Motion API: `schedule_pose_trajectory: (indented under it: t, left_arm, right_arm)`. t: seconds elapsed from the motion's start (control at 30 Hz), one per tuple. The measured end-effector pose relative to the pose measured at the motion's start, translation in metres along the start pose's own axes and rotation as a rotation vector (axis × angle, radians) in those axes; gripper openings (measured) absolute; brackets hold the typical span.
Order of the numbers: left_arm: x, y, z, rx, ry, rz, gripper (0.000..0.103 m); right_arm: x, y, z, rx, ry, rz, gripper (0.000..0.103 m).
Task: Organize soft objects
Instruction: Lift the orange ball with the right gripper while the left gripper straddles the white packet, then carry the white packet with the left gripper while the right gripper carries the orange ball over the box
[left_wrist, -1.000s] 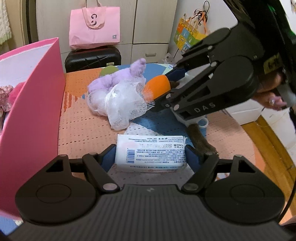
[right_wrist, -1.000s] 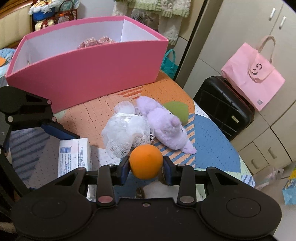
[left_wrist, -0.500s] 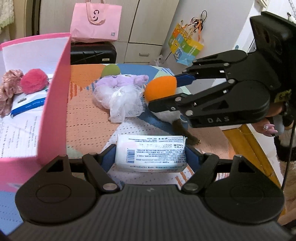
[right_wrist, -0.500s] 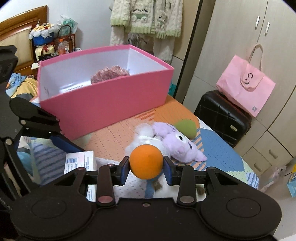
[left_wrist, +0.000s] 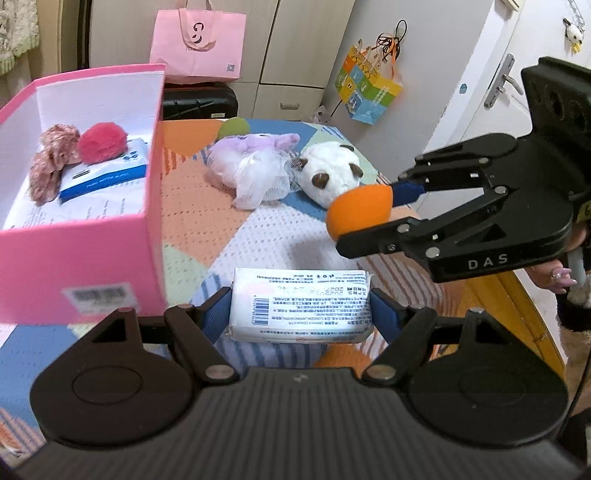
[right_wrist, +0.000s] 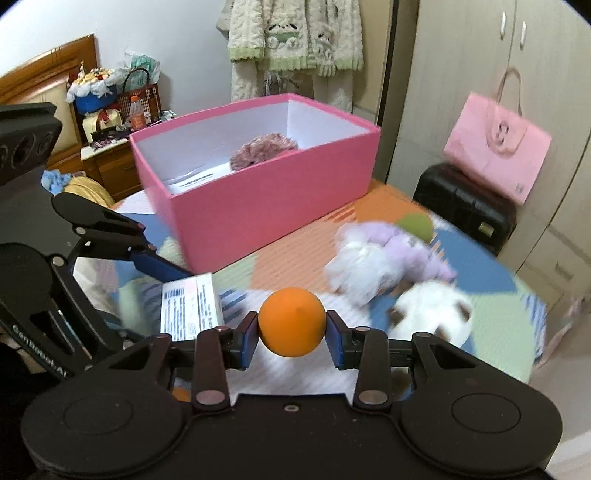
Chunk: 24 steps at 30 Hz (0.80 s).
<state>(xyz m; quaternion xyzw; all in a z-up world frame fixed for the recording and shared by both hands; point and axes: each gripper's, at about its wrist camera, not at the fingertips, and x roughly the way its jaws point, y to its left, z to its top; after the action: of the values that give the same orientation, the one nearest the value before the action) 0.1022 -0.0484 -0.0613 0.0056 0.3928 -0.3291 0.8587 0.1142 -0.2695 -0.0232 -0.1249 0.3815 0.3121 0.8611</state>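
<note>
My left gripper (left_wrist: 300, 312) is shut on a white tissue pack (left_wrist: 300, 302), held above the patchwork cover. My right gripper (right_wrist: 291, 338) is shut on an orange foam ball (right_wrist: 291, 322); from the left wrist view the ball (left_wrist: 360, 210) hangs to the right of the pack. The pink box (left_wrist: 85, 236) (right_wrist: 266, 192) stands at the left, holding a pink scrunchie (left_wrist: 55, 155), a red pompom (left_wrist: 101, 142) and a blue-white pack (left_wrist: 107, 171). On the cover lie a white mesh puff (left_wrist: 255, 173), a purple plush (left_wrist: 255, 142), a white-and-brown plush (left_wrist: 328, 173) and a green ball (left_wrist: 233, 127).
A black suitcase (left_wrist: 201, 101) with a pink bag (left_wrist: 197, 44) on it stands behind the bed, by the wardrobe (right_wrist: 480, 74). A person's hand (left_wrist: 557, 275) grips the right tool. A bedside cabinet (right_wrist: 110, 162) with clutter sits behind the box.
Both grippers have swung left towards the pink box and risen a little, each keeping its load. The box's inside has come into sight and a white-and-brown plush now shows behind the orange ball.
</note>
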Motion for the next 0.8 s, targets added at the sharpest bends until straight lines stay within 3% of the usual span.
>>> schedule_pose_trajectory:
  t: [0.4,0.8]
  left_arm:
    - [-0.054,0.020,-0.013,-0.004,0.068,-0.030,0.078]
    - [-0.102,0.037,0.006,0.070,0.011,0.006,0.078]
  right_arm:
    - [-0.015,0.037,-0.006,0.094,-0.010,0.112,0.043]
    - [-0.038,0.080,0.030,0.009,-0.140,0.102,0.043]
